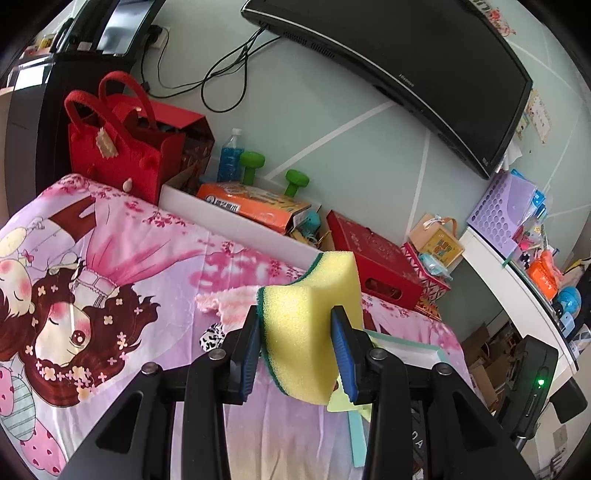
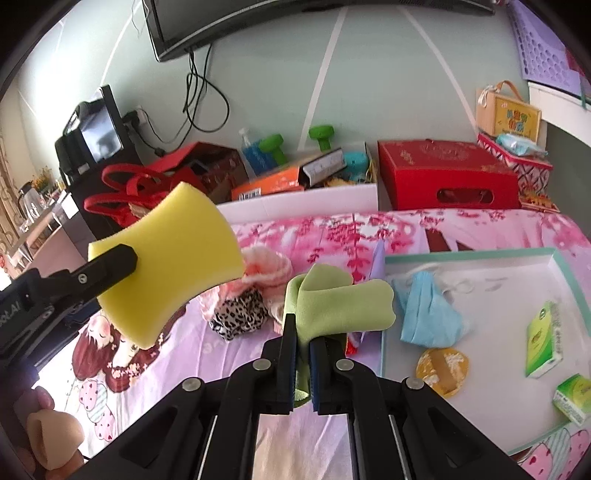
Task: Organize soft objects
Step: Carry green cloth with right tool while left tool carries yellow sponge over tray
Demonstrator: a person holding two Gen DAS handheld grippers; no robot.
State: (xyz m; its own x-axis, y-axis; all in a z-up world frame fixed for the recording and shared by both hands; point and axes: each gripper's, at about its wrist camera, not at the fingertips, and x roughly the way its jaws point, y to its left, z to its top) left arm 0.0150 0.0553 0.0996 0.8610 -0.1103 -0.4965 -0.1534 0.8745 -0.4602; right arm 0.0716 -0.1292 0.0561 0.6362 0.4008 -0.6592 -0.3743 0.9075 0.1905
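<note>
Cartoon-print bedsheet (image 2: 155,369) w/ white tray (image 2: 480,254) behind, box labels unreadable, yellow sponge (image 1: 314,325) gripped by L gripper (image 1: 299,354), green cloth (image 2: 332,306) clamped by R gripper (image 2: 303,354), both angled down.

**Occlusions and cut-offs**

Yellow sponge (image 1: 314,314) covers most of the green cloth (image 1: 341,400) and the tray (image 1: 413,349) in left wrist view. Wall TV (image 2: 192,22) cropped by top edge in right wrist view. Left gripper (image 2: 110,264) body cut off at the frame's left side. Print on green packets (image 2: 545,338) too small to read. Leopard-print fabric (image 1: 212,338) half hidden behind a finger.
</note>
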